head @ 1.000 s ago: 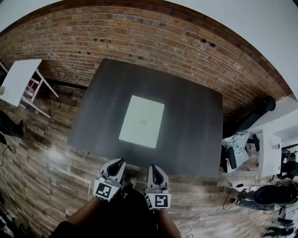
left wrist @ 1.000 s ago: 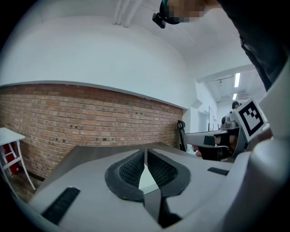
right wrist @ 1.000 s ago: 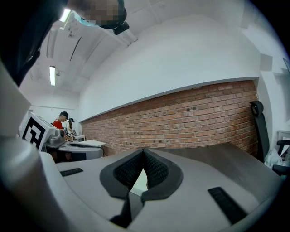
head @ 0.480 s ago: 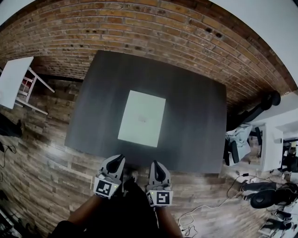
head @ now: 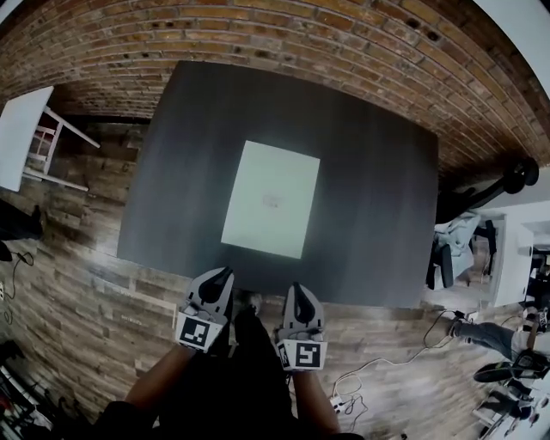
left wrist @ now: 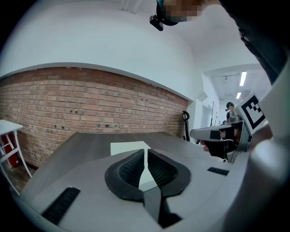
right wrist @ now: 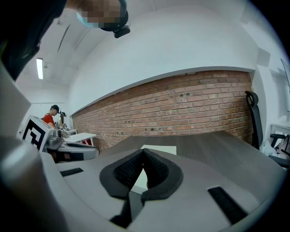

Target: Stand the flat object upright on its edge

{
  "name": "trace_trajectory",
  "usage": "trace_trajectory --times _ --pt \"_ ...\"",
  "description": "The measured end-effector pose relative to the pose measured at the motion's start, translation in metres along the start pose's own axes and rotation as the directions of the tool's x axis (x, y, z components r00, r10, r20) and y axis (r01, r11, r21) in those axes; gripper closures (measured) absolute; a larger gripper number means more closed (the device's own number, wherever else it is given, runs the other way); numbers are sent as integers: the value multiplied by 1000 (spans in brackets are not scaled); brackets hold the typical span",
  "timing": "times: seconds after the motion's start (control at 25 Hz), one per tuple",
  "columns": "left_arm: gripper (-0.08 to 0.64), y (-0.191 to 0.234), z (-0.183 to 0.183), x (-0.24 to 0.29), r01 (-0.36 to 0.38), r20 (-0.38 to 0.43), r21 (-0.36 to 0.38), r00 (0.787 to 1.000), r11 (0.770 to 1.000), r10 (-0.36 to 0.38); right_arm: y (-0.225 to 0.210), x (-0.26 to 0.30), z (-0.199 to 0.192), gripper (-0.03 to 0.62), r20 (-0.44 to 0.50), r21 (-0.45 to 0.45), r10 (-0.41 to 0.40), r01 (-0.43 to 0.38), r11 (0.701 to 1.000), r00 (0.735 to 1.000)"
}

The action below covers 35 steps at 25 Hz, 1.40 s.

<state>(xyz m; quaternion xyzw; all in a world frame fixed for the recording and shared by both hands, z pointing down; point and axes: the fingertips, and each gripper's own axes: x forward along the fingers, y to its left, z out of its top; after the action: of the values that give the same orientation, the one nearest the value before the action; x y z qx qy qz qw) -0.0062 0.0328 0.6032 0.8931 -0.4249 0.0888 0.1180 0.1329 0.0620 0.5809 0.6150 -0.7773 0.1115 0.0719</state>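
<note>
Bottom centre of the head view: left gripper (head: 222,277) and right gripper (head: 296,290) sit side by side. Both have their jaws pressed together with nothing between them, short of the near edge of the dark table (head: 369,215). Nothing stands between them and the white panel (head: 271,199), which lies flat at the table's middle, well apart from both. Its long axis runs up the frame, the top leaning slightly right, a short edge toward the grippers. Brick wall (head: 258,26) across the top; small white table (head: 19,137) upper left; cables (head: 361,382) on the wood floor (head: 77,284) lower right. Faint mark at the panel's centre is unreadable; the forearms are cut off at the bottom edge.
</note>
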Motion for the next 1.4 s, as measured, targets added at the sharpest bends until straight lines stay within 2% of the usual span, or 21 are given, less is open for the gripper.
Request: trace_trajectory --times 0.16,0.44,0.64,0.88,1.04,1.2,1.4 --pt "511 12 -14 10 1 -10 17 1000 1000 -1 -6 11 -18 568 -27 2 -13 14 1000 1000" --pt "511 31 -50 25 -3 -73 37 997 999 6 -22 27 -57 568 -71 19 -29 30 999 997" --pt "511 41 -60 36 1 -53 37 999 999 1 -26 38 -78 568 -100 15 -39 41 999 994" --pt "511 46 -84 44 6 -82 9 997 1000 -5 -29 50 -103 568 -127 18 -28 30 999 992" --pt "511 49 -94 47 27 -94 74 995 997 -20 -35 53 -117 568 -150 22 -33 36 999 988" --pt "511 56 -104 50 4 -103 18 995 1000 -2 -42 55 -127 568 -163 18 -56 59 998 985" --pt "511 62 -115 52 -10 -125 24 992 1000 13 -47 56 -136 566 -181 7 -67 69 998 981"
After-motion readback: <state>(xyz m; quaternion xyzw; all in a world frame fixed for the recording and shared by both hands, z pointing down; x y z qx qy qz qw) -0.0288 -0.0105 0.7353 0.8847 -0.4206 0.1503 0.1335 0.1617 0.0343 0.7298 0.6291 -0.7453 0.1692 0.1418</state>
